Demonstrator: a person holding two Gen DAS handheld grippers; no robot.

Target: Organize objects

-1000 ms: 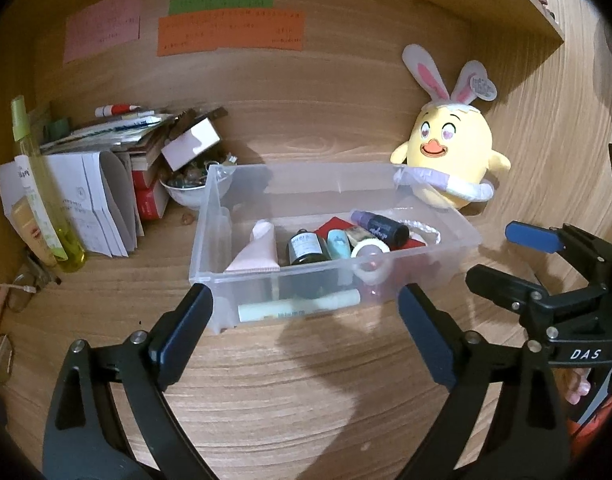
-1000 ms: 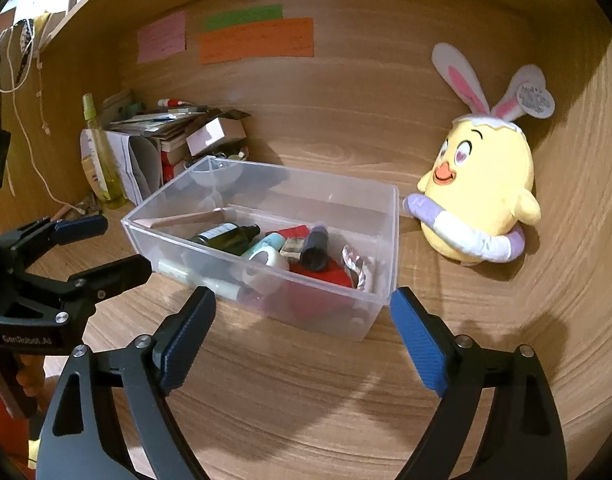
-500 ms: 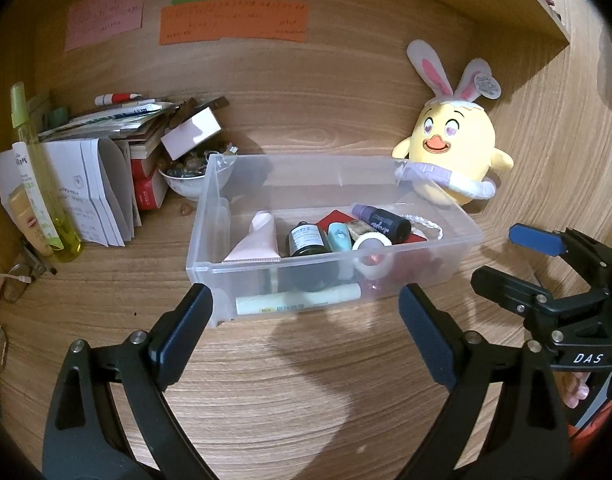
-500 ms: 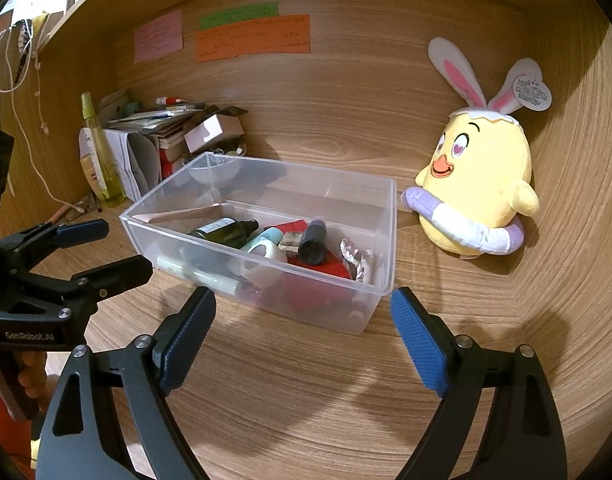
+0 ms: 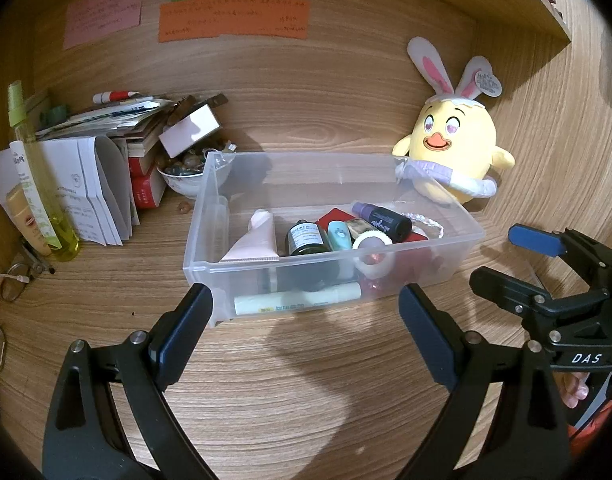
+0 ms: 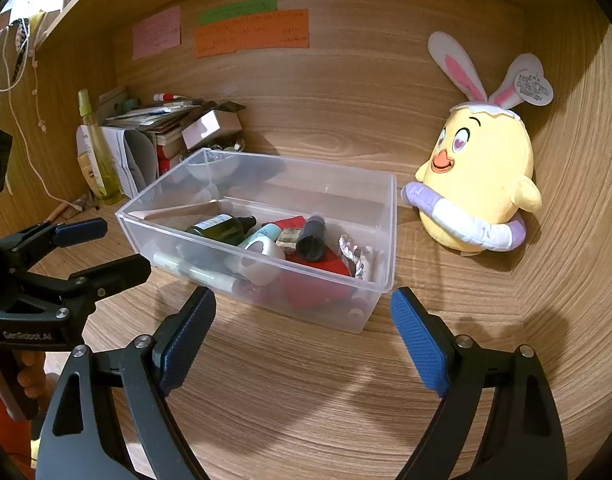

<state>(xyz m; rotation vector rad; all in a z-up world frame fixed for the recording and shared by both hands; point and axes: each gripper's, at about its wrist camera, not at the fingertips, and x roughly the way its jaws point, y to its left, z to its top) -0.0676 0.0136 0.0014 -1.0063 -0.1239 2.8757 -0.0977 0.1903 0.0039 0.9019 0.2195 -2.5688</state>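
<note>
A clear plastic bin (image 5: pixel 334 258) (image 6: pixel 392 232) stands on the wooden desk in front of both grippers. Inside lie a pink tube (image 5: pixel 254 240), a dark green bottle (image 5: pixel 306 238) (image 6: pixel 220 228), a small teal bottle (image 5: pixel 340 236), a white tape roll (image 5: pixel 372 242) (image 6: pixel 262 252), a black bottle with a purple cap (image 5: pixel 382 220) (image 6: pixel 312 238), something flat and red (image 6: pixel 322 264), a braided cord (image 6: pixel 352 252) and a pale green tube (image 5: pixel 298 302). My left gripper (image 5: pixel 302 320) (image 6: pixel 106 248) hangs open just short of the bin's front wall. My right gripper (image 6: pixel 302 316) (image 5: pixel 502 258) is open at the bin's right front corner. Neither one holds anything.
A yellow plush chick with rabbit ears (image 5: pixel 450 148) (image 6: pixel 482 184) sits right of the bin against the back wall. A pile of books and papers (image 5: pixel 106 128), a white bowl (image 5: pixel 186 180) and a yellow-green spray bottle (image 5: pixel 38 184) crowd the left. Coloured notes (image 5: pixel 234 20) hang on the wall.
</note>
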